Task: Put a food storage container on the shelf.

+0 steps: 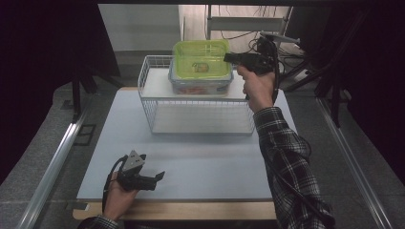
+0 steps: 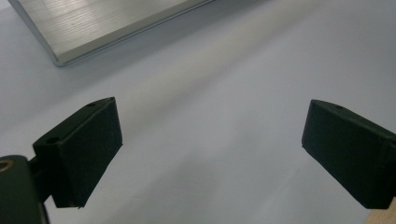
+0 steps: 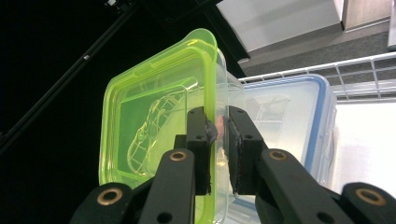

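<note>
The right gripper is pinching the rim of a clear container with a lime-green lid; the left gripper is resting with jaws wide.

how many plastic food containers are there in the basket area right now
2: a green-lidded container gripped by the right gripper, and a blue-rimmed container beneath it in the wire basket. More could be hidden behind them.

A lab-like recording booth: black curtains, aluminium frame rails, cables, white worktable.
</note>
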Available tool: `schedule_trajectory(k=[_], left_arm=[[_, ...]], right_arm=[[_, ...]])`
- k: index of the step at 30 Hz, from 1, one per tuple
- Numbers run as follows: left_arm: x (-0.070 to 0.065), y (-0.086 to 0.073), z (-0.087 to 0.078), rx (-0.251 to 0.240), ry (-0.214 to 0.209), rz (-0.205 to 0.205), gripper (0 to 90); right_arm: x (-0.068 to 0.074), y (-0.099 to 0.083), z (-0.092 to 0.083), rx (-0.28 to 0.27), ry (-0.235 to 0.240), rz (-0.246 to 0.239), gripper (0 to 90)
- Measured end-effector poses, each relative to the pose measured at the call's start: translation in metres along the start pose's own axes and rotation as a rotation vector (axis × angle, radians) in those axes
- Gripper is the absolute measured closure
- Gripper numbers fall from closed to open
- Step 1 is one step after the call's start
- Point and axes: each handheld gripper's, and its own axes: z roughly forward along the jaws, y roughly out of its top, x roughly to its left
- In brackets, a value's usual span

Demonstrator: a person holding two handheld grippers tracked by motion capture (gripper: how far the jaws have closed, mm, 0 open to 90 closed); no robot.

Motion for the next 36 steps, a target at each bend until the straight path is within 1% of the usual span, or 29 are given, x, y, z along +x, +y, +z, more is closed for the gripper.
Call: schedule_trajectory(k=[7, 9, 12, 16, 19, 23, 25, 29, 33, 35, 36], left_arm=[[0.0, 0.0, 0.0, 0.001, -0.001, 0.002, 4.9], [0.0, 0.0, 0.0, 0.001, -0.001, 0.002, 4.9], [-0.001, 0.0, 0.0, 0.004, -0.002, 0.004, 4.9], [-0.001, 0.0, 0.001, 0.005, -0.003, 0.004, 4.9], [-0.001, 0.0, 0.001, 0.005, -0.003, 0.005, 4.9], [-0.001, 0.0, 0.001, 0.005, -0.004, 0.006, 4.9], [-0.001, 0.0, 0.001, 0.007, -0.005, 0.007, 4.9], [-0.001, 0.0, 0.001, 0.009, -0.007, 0.006, 4.9], [-0.001, 0.0, 0.001, 0.01, -0.008, 0.006, 4.9], [-0.001, -0.001, 0.001, 0.011, -0.008, 0.005, 4.9], [-0.001, -0.001, 0.001, 0.011, -0.007, 0.005, 4.9]], right_arm=[[0.003, 0.0, 0.006, -0.011, -0.048, -0.015, 79.8], [0.005, 0.0, 0.007, -0.01, -0.071, -0.034, 78.8], [0.007, 0.0, 0.008, -0.011, -0.082, -0.046, 78.0], [0.009, 0.001, 0.009, -0.006, -0.11, -0.072, 76.1], [0.009, 0.001, 0.011, -0.01, -0.123, -0.08, 74.8], [0.006, 0.0, 0.015, -0.012, -0.153, -0.094, 72.9], [0.005, 0.001, 0.017, -0.014, -0.161, -0.091, 72.6], [0.002, 0.001, 0.019, -0.018, -0.156, -0.086, 72.2], [0.002, 0.001, 0.021, -0.019, -0.162, -0.094, 67.5], [0.0, 0.001, 0.022, -0.022, -0.15, -0.086, 67.5], [0.0, 0.001, 0.022, -0.023, -0.15, -0.088, 65.7]])
